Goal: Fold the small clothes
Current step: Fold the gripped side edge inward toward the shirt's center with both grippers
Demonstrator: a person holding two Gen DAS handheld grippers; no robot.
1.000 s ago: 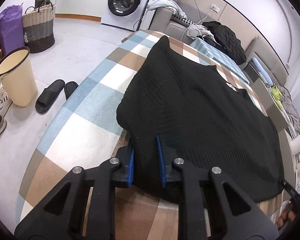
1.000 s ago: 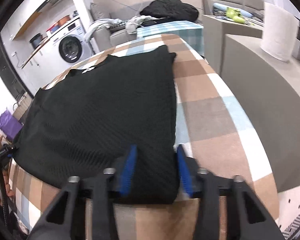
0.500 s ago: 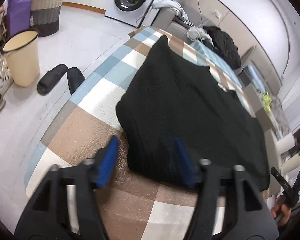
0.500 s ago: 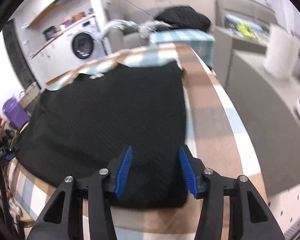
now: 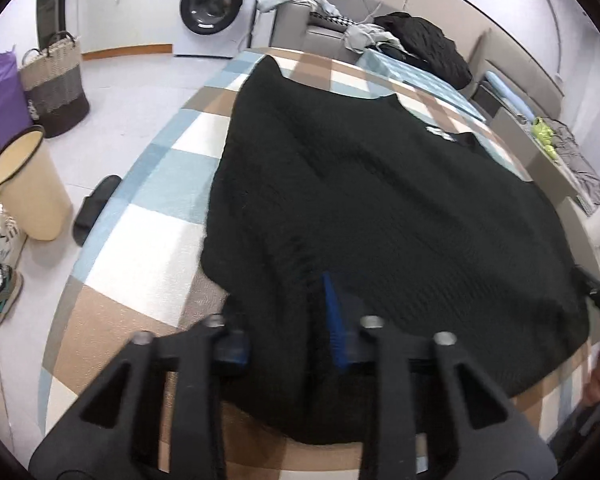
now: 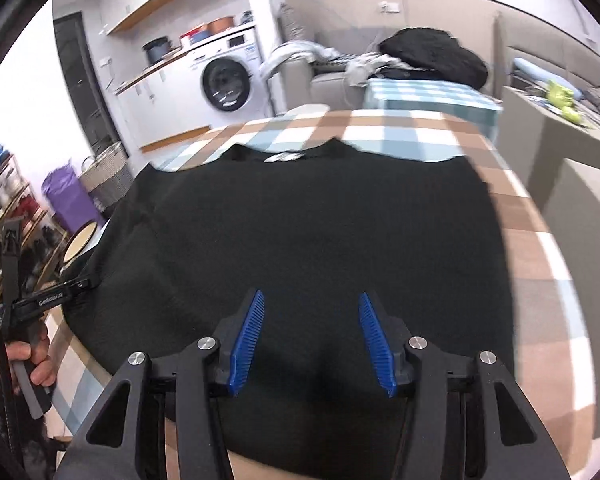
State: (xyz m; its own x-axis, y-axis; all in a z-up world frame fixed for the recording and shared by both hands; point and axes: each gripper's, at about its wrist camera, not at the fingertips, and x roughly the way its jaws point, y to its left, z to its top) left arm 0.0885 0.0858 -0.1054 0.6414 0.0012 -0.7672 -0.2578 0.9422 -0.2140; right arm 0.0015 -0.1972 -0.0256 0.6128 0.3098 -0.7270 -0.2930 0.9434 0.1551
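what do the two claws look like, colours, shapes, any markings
Both are matte black plastic with triangular cut-outs in the arms and round silver screws at the pivots. The right claw has ribbed bright-blue pads. The left claw has the same blue pads; seen from the right wrist, its body carries small white lettering and a black cable.

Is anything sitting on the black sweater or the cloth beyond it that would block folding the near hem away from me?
Nothing visible does. The black sweater lies flat on the checked tablecloth, its top bare, with only bare cloth beyond its collar.
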